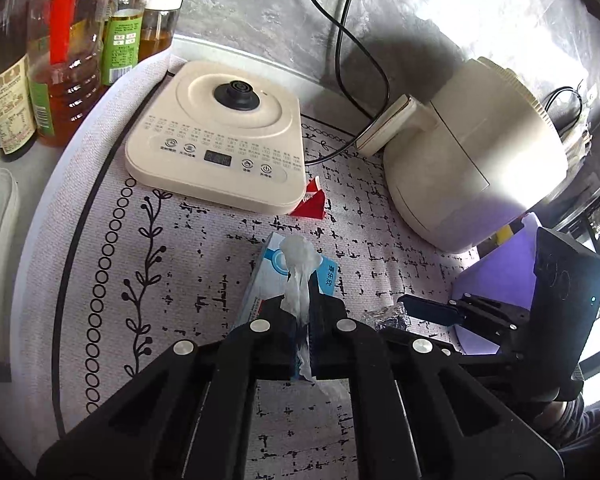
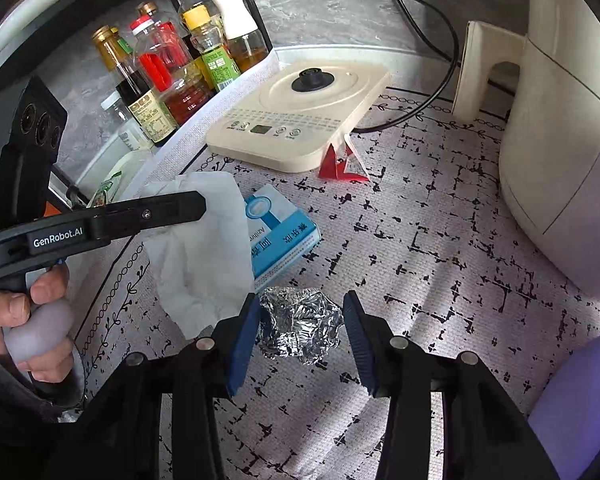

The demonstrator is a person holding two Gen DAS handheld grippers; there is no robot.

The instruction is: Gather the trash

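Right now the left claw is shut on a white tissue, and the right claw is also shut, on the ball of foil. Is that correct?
Not quite. The right claw is open: in the right wrist view its blue pads stand on either side of the ball of foil with gaps showing, so it is not gripped yet. The rest holds: the left claw is shut on the white tissue.

Both wrist views look down, close — sharing the mat
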